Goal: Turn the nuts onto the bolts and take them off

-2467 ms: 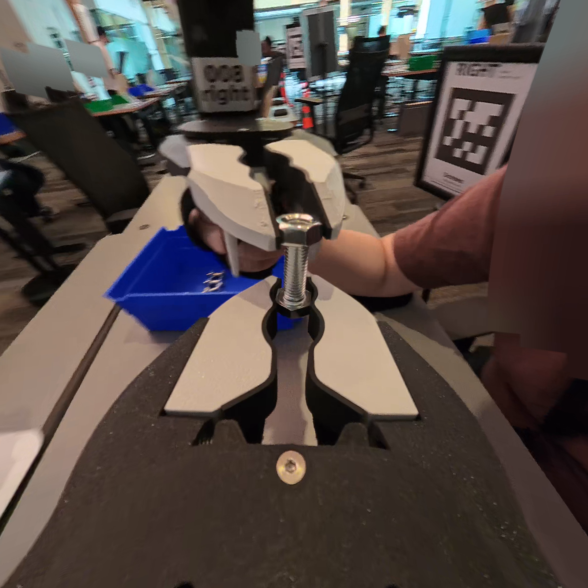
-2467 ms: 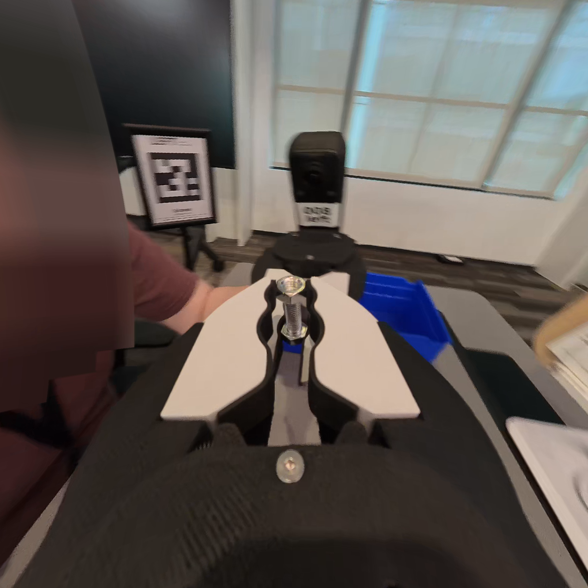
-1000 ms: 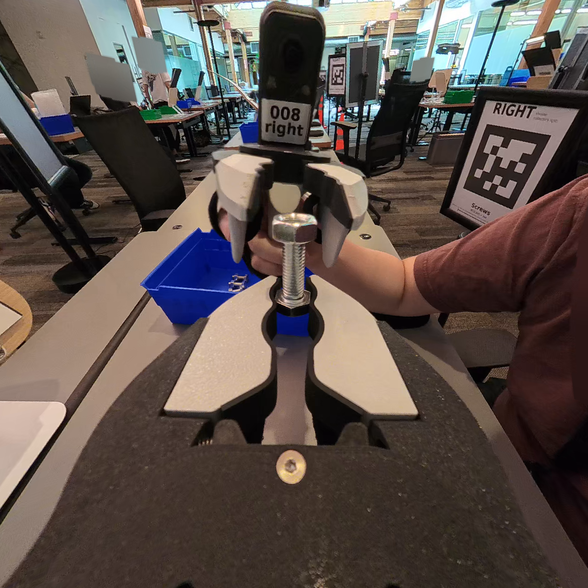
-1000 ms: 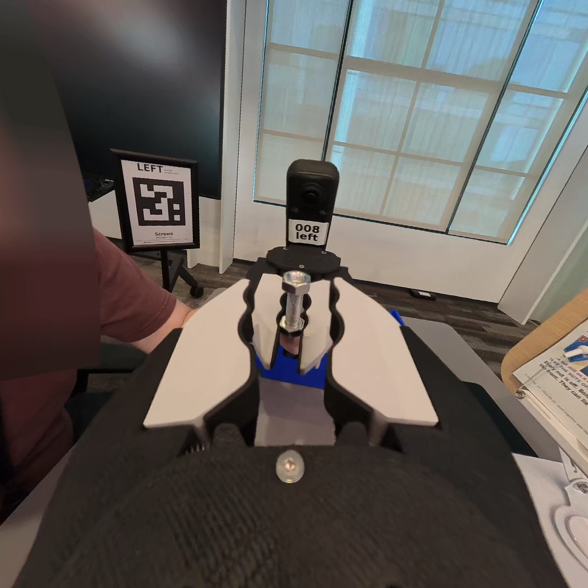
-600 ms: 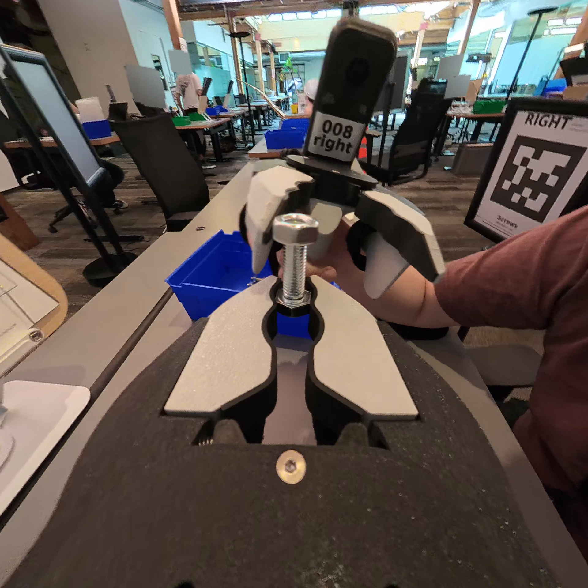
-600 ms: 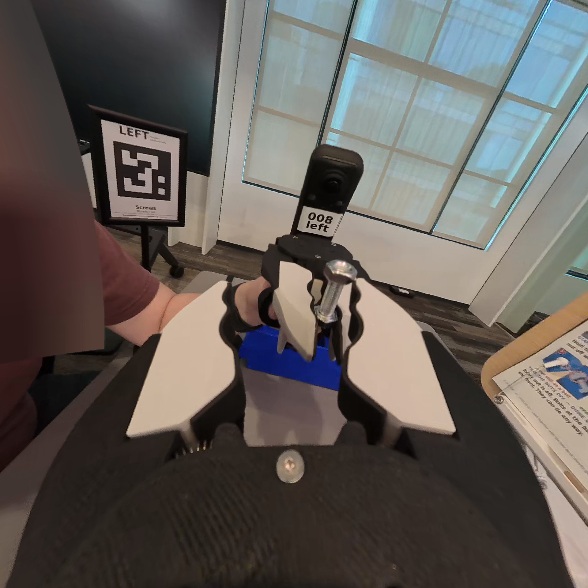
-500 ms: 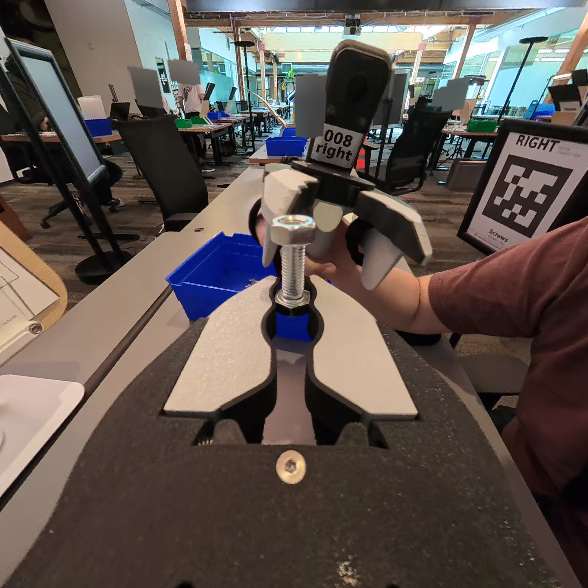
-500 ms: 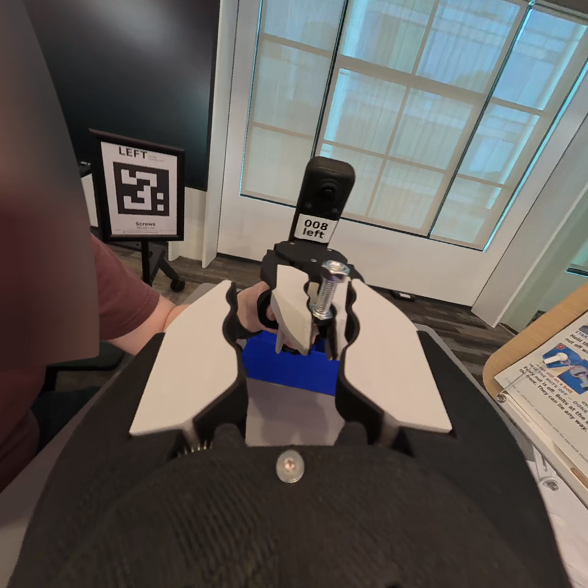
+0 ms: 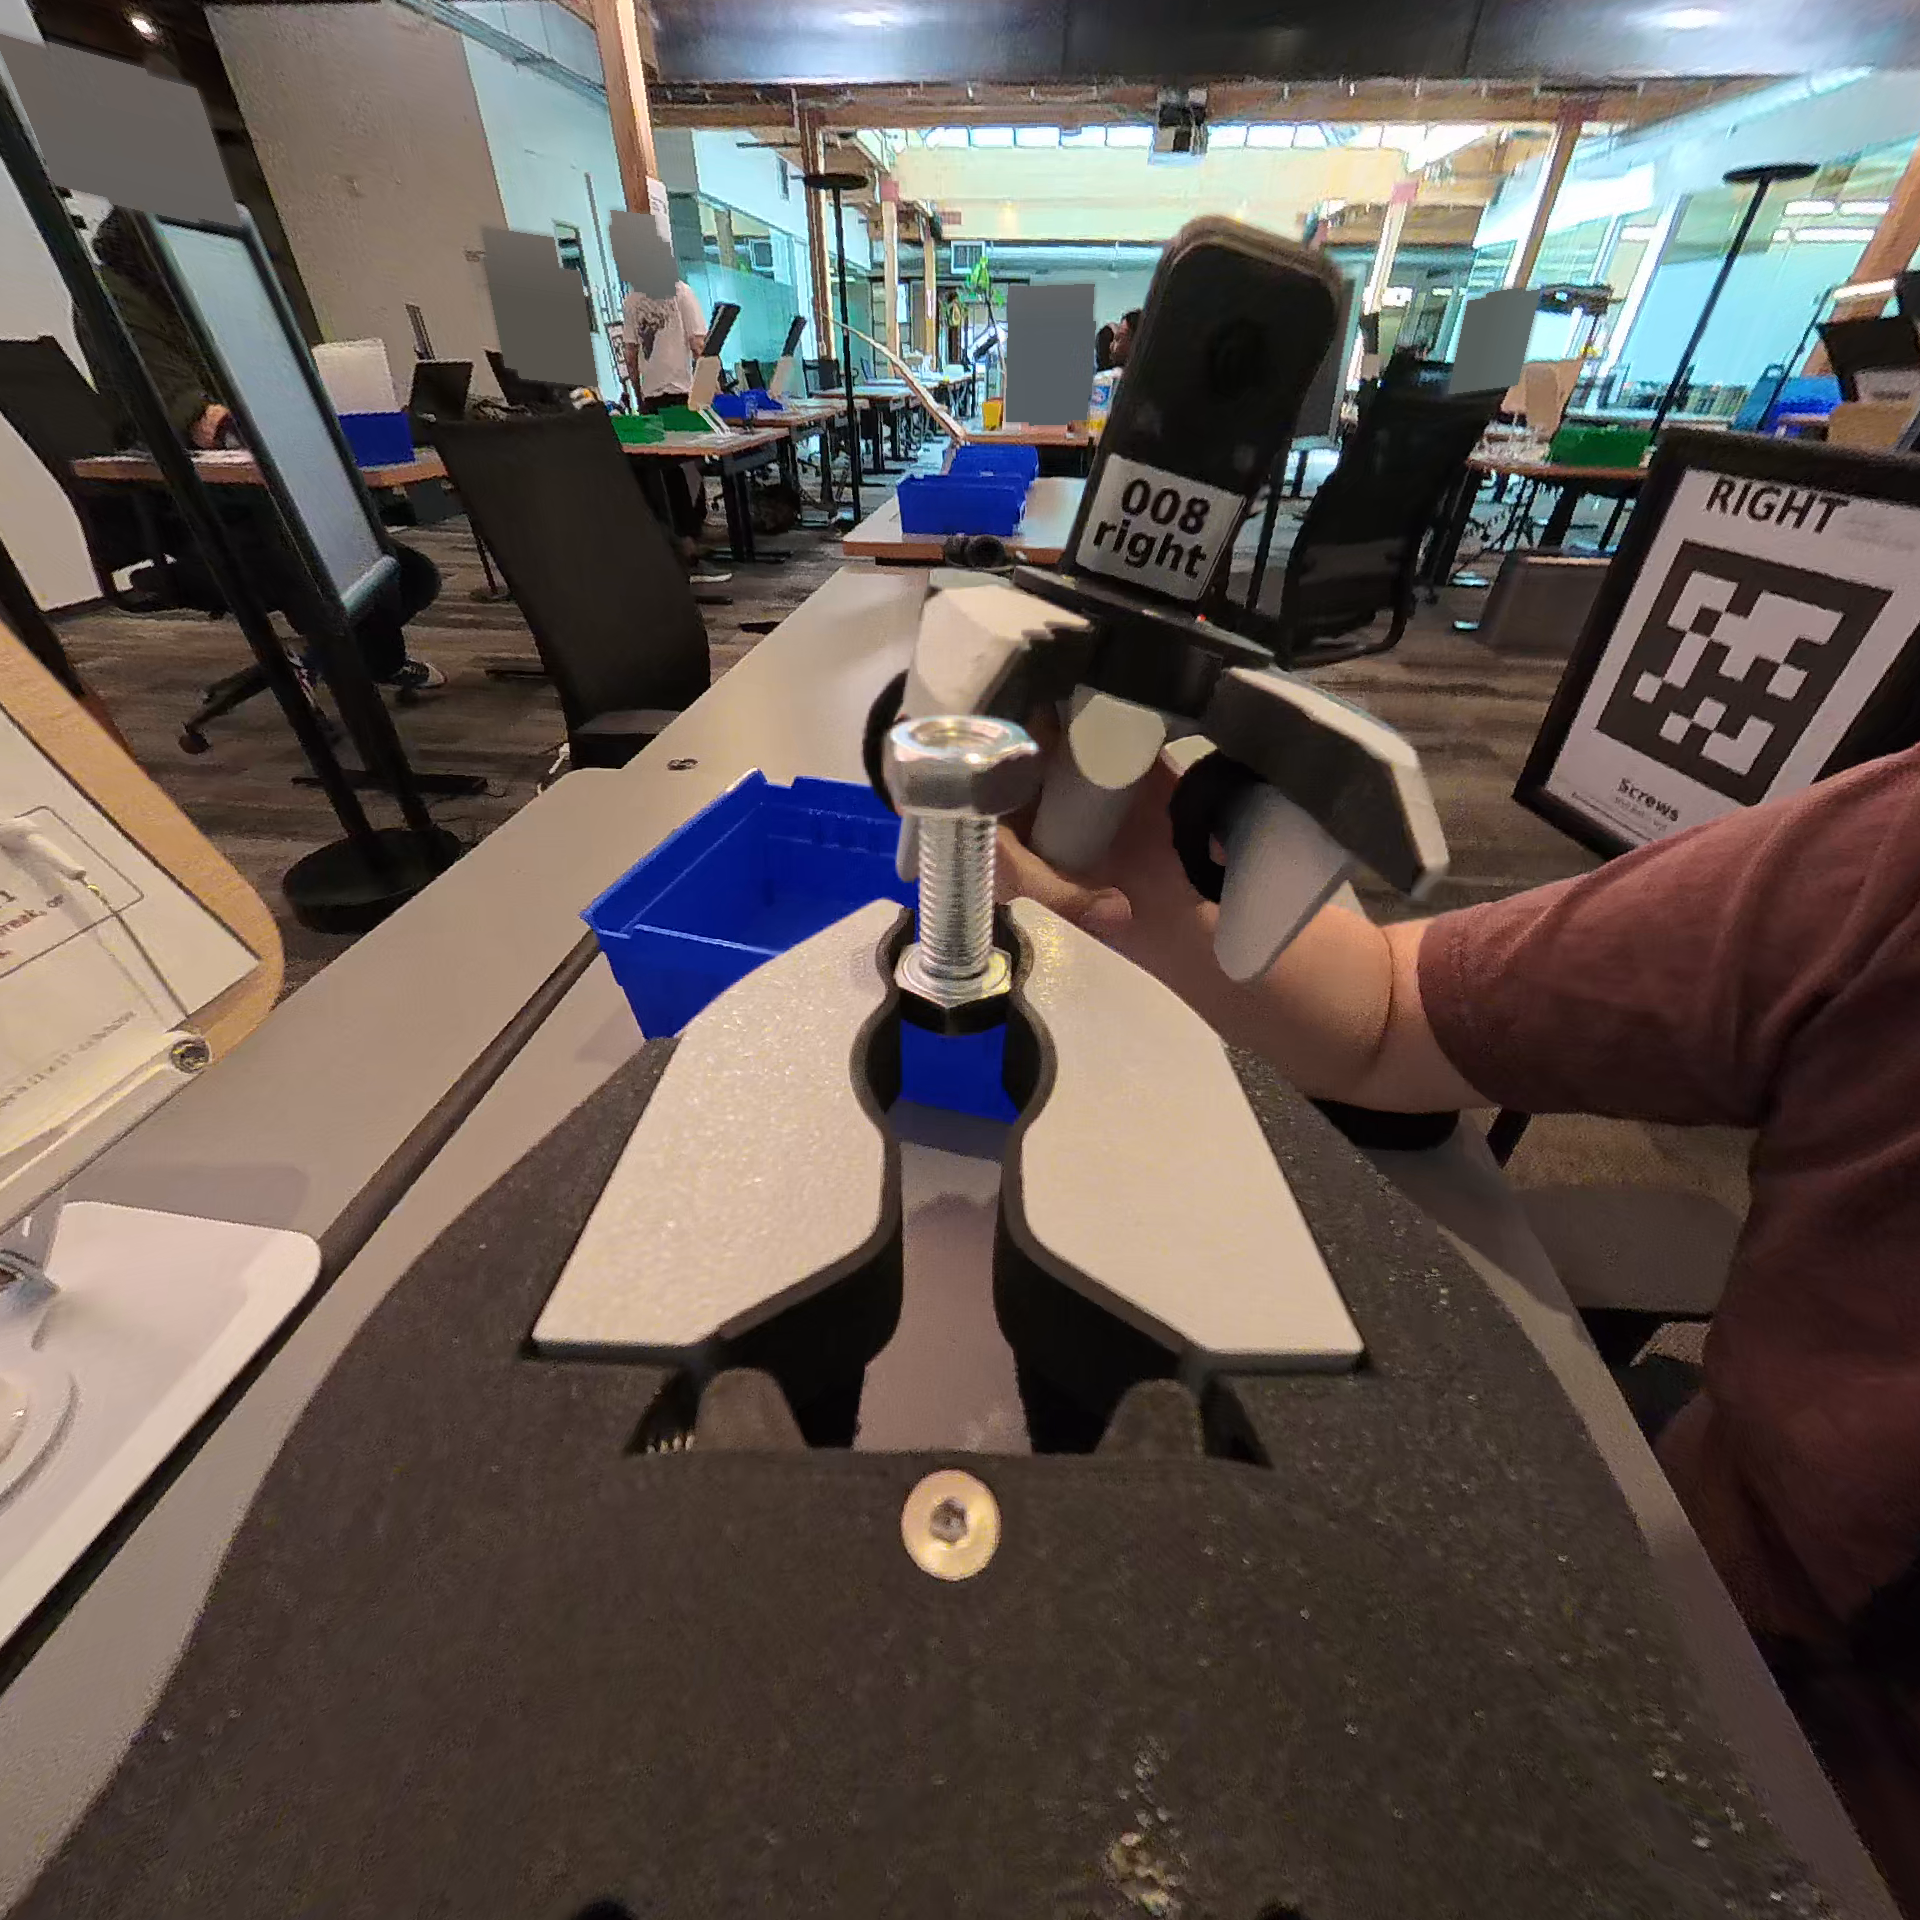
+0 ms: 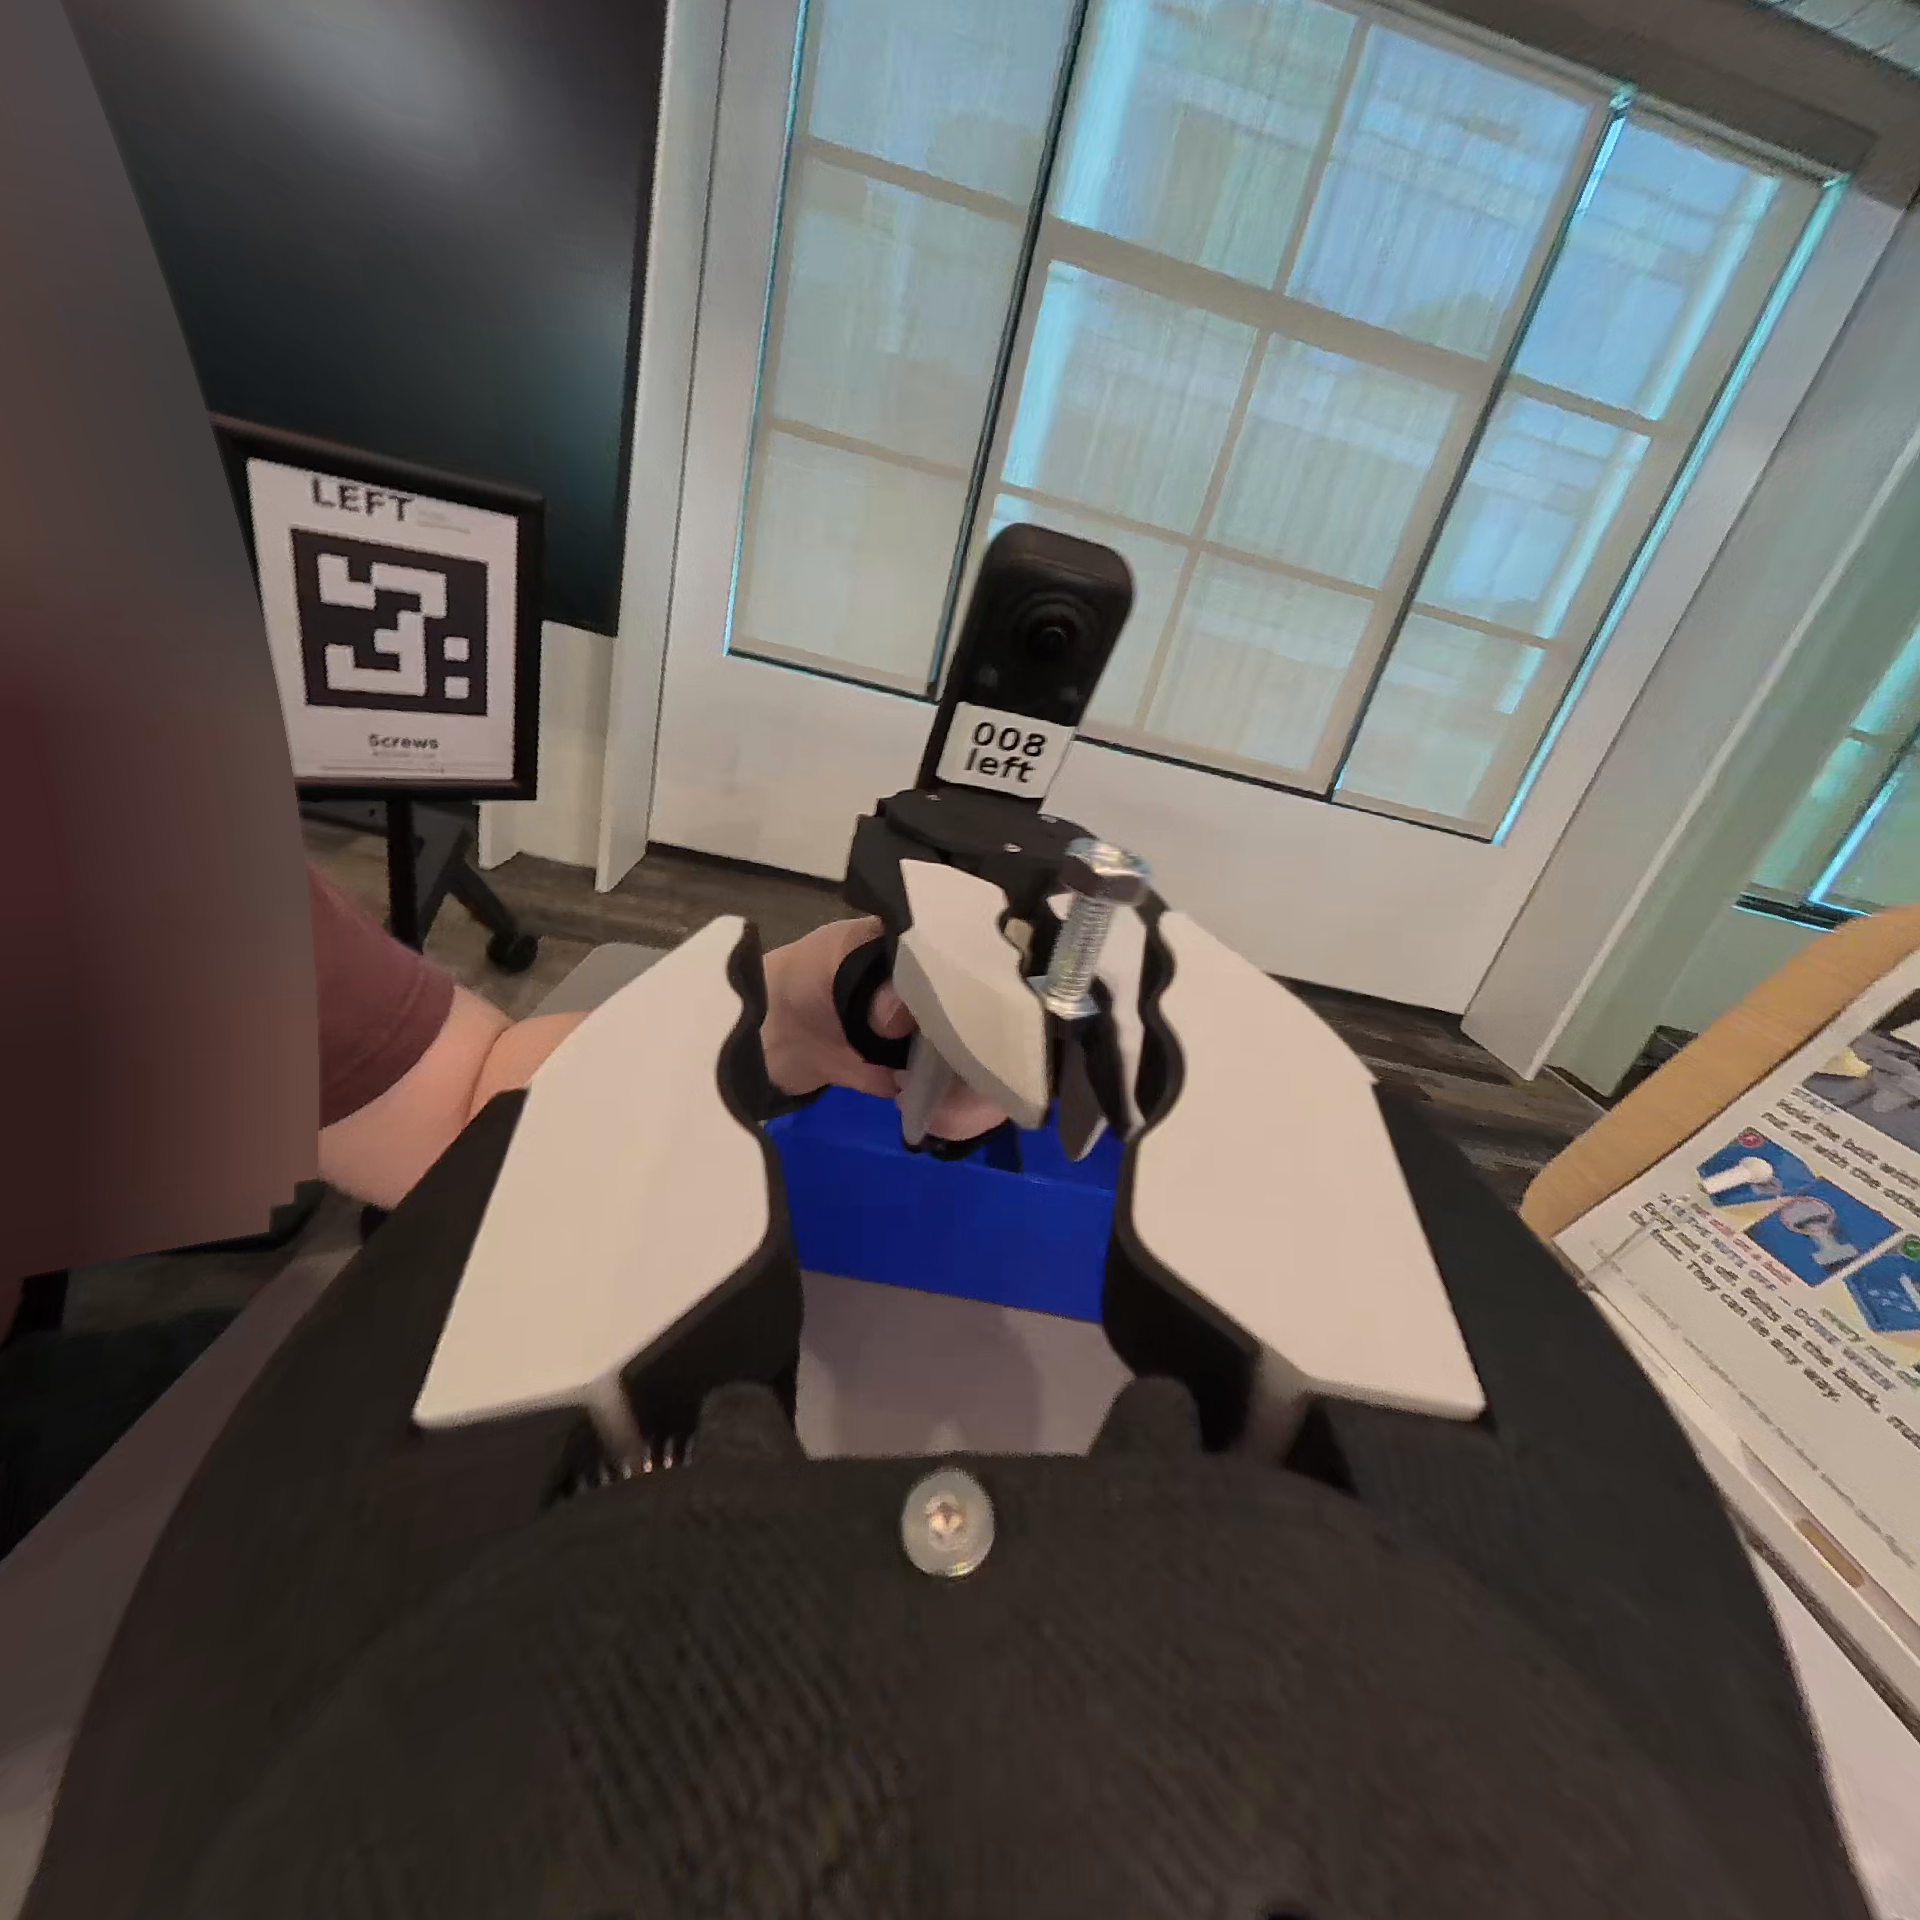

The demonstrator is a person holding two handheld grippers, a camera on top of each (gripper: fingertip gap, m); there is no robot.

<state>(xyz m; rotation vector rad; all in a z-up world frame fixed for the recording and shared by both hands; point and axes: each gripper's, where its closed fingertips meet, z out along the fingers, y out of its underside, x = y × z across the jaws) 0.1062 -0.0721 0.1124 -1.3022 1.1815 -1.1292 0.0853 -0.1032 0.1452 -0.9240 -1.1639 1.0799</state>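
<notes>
Now our right tool (image 10: pixel 951 1060) has let go and swung wide, off beside the bolt (image 9: pixel 957 854). Our left tool (image 9: pixel 954 1006) still clamps the nut (image 9: pixel 952 977), bolt upright between its fingertips; we judge it's a regrip between turns.

Each gripper has a black textured foam-like body (image 9: pixel 935 1662) with one silver countersunk screw (image 9: pixel 950 1525) at centre. Two flat light-grey fingers (image 9: pixel 748 1143) with black scalloped inner edges extend toward 12 o'clock. A black camera block (image 10: pixel 1039 644) (bearing a white label) tops the opposite unit. The person wears a maroon short sleeve (image 9: pixel 1683 935).
</notes>
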